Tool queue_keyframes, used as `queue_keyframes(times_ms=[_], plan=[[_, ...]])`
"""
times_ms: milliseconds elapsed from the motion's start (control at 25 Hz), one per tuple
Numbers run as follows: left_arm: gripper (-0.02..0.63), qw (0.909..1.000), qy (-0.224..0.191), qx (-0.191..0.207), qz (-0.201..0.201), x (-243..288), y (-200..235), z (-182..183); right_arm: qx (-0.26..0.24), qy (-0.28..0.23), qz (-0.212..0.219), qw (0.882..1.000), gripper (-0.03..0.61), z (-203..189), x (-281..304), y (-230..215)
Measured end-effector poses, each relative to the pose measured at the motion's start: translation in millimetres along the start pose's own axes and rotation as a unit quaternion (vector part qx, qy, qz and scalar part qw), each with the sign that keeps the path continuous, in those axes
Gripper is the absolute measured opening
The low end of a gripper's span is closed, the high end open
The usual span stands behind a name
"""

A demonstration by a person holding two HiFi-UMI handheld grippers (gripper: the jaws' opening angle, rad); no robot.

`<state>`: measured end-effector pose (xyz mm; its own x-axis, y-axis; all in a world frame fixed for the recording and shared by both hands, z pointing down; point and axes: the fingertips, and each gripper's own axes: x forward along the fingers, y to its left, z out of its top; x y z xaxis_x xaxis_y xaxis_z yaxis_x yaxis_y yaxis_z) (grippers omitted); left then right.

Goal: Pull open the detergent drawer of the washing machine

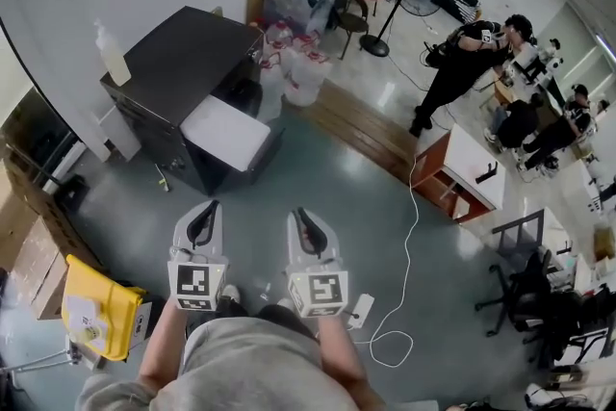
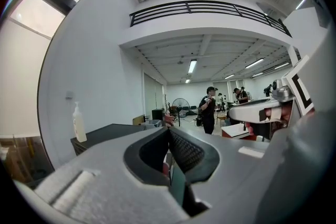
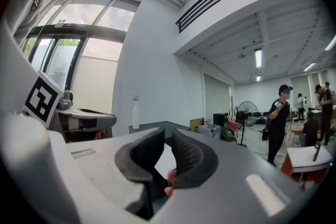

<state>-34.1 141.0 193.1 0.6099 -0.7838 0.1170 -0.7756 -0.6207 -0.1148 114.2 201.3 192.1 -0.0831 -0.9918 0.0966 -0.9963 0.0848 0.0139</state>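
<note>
The washing machine [image 1: 183,72] is a dark box against the white wall, up and to the left in the head view, with a white front panel [image 1: 227,132] facing me. I cannot make out its detergent drawer. Both grippers hover side by side over the grey floor, well short of the machine. My left gripper [image 1: 203,220] [image 2: 169,132] has its pads together and nothing between them. On my right gripper [image 1: 305,220] [image 3: 167,138] the pads stand a narrow slit apart, also holding nothing. The machine's dark top [image 2: 107,132] [image 3: 157,126] shows beyond both sets of jaws.
A white pump bottle [image 1: 113,55] stands on the machine. A yellow bin [image 1: 96,308] and cardboard boxes [image 1: 29,255] lie to the left. A white cable [image 1: 411,226] trails on the floor at right. A red-and-white table [image 1: 464,173], office chairs and people [image 1: 462,63] fill the right side.
</note>
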Motion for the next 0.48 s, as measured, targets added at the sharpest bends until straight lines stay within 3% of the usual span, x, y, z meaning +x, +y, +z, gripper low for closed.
queue_keyframes(times_ms=[160,480], plan=[[0.011,0.9999,0.003,-0.002,0.01,-4,-5,0,-0.008,-0.001,0.014,1.0,0.006,-1,-2,2],[0.011,0.9998,0.009,-0.002,0.02,-10,-16,0,-0.009,-0.002,0.027,1.0,0.005,-2,-10,-1]])
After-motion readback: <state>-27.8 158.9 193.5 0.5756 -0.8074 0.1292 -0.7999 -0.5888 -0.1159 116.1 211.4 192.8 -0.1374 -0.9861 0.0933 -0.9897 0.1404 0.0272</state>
